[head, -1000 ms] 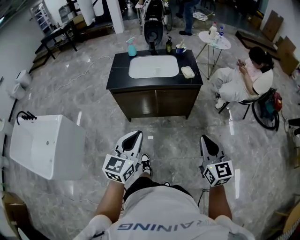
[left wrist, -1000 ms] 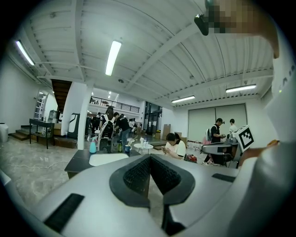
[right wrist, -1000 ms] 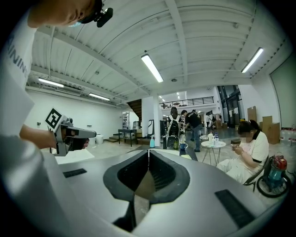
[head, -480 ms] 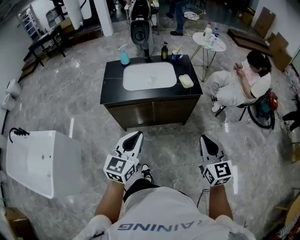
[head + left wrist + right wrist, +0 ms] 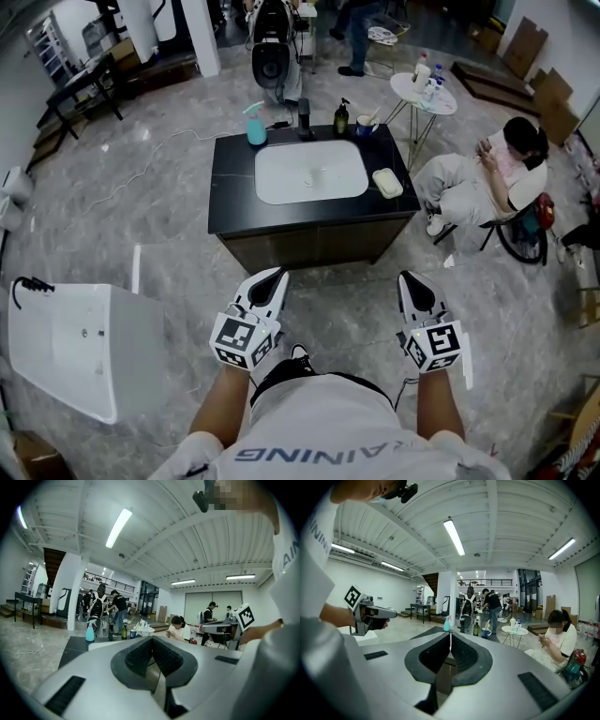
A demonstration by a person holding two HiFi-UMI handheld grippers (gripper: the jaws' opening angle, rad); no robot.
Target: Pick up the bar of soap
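— What are your claws doing?
— I'm holding both clenched on nothing. My left gripper [image 5: 272, 277] and right gripper [image 5: 410, 279] are hovering over the floor with pads pressing together (each gripper view shows nothing between them).
— And the bar of soap [image 5: 387, 183]?
— It's lying on the black counter [image 5: 234, 178], just beside the white basin [image 5: 312, 172] at its 3 o'clock. It's well apart from my right gripper, at roughly 12 o'clock. A teal spray bottle [image 5: 255, 127] is standing toward the counter's 11 o'clock corner.
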